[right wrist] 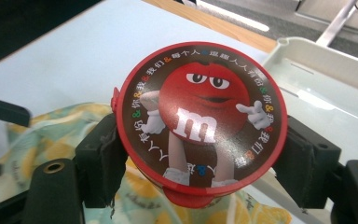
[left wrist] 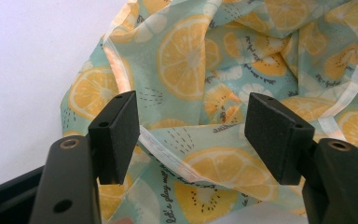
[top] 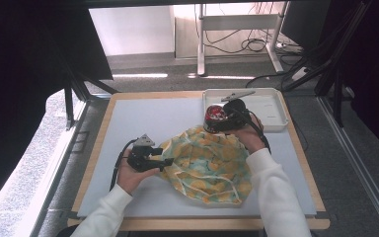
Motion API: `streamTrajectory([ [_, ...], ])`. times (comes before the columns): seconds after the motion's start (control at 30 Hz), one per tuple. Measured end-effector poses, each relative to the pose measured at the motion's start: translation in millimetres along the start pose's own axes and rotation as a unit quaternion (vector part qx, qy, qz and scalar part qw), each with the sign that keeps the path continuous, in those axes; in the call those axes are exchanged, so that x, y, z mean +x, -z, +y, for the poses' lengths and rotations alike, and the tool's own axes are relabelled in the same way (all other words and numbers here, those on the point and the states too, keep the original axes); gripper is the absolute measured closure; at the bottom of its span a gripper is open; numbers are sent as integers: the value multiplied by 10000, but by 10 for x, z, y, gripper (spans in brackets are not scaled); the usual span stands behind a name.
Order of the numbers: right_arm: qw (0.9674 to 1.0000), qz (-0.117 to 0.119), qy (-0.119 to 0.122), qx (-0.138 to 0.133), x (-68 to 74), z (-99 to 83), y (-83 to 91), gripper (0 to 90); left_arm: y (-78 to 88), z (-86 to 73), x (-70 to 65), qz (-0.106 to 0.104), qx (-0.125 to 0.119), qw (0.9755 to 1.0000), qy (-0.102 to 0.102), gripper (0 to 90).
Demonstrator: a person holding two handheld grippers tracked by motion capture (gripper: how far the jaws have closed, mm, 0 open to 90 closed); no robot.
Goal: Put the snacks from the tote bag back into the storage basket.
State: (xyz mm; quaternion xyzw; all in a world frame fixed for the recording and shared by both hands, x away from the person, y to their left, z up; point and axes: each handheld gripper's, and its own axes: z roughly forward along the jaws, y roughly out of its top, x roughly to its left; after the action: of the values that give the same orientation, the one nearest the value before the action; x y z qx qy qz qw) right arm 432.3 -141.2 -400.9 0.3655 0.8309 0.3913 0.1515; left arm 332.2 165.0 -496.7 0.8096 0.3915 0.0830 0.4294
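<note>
- The left hand (top: 128, 174) holds the left gripper (top: 164, 163) low over the blue-grey table mat (top: 143, 118), at the left edge of the cloth.
- In the left gripper view, its two black jaws stand spread wide apart, with a white-hemmed fold of the cloth (left wrist: 223, 70) lying between them; neither pad (left wrist: 121, 135) presses on the fabric.
- The cloth (top: 207, 165) is a crumpled heap, pale green with orange citrus slices printed on it, resting at the middle of the mat between the two hands.
- The right gripper (top: 216, 121) sits at the cloth's far edge, held by the right hand (top: 250, 136) in a white sleeve.
- Its jaws pinch a round red-rimmed candy tin (right wrist: 200, 123) from both sides; the lid shows a red cartoon character with a white "m".
- The tin (top: 215, 114) is held above the cloth's far edge, just beside the white tray.
- The white tray (top: 276, 106) lies at the table's far right corner, with a thin grey tool (top: 238, 95) resting across its far rim.
</note>
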Motion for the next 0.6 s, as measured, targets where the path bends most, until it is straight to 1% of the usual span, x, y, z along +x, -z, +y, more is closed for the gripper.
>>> streamTrajectory([
  [0.07, 10000, -75, -11, 63, -37, 7, -47, 255, 4, -1, -1, -2, -9, 10000, 20, 355],
  [0.1, 9999, -88, -53, 65, -62, 12, -69, 255, 4, -1, -1, 0, -12, 10000, 24, 355],
  [0.37, 9996, -198, -176, 89, -198, 60, -124, 255, -21, -9, -7, -28, 45, 10000, 17, 355],
  [0.47, 9994, -246, -233, 94, -255, 70, -156, 255, -18, -10, -10, -10, 26, 10000, 21, 356],
  [0.6, 9988, -361, -289, 155, -327, 74, -241, 255, -18, -11, -2, 1, 28, 10000, 41, 358],
])
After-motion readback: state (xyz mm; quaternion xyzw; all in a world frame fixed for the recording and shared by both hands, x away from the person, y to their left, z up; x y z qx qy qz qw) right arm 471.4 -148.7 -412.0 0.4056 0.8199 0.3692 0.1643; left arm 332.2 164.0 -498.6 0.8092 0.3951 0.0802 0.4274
